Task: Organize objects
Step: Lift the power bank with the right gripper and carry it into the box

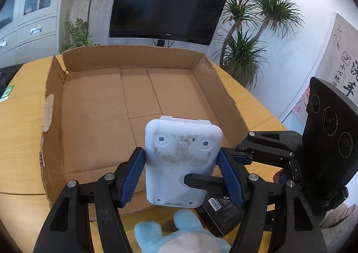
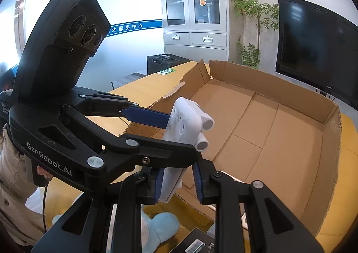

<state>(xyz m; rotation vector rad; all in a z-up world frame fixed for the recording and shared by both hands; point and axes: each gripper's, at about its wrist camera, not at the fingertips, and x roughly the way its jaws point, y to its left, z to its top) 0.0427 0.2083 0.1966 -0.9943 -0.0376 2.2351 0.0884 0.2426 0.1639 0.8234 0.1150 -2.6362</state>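
Note:
A white plastic device (image 1: 179, 147), smudged with two round screw caps, hangs above the near edge of an open cardboard box (image 1: 94, 100). My left gripper (image 1: 180, 151) is shut on it, blue pads pressed to its two long sides. The right gripper comes in from the right; one black finger (image 1: 201, 180) lies across the device's face and the other is hidden behind it. In the right wrist view the right gripper (image 2: 176, 172) is shut on the device's (image 2: 185, 123) thin lower end, while the left gripper (image 2: 182, 133) clamps it higher up. The box (image 2: 279, 130) holds nothing.
The box sits on a wooden table (image 1: 20, 136). Below the grippers lie a light blue plush toy (image 1: 179, 237) and a black carton with a barcode (image 1: 223, 210). A television (image 1: 165, 2), potted plants and a cabinet stand behind. A beige sleeve (image 2: 13, 197) shows at left.

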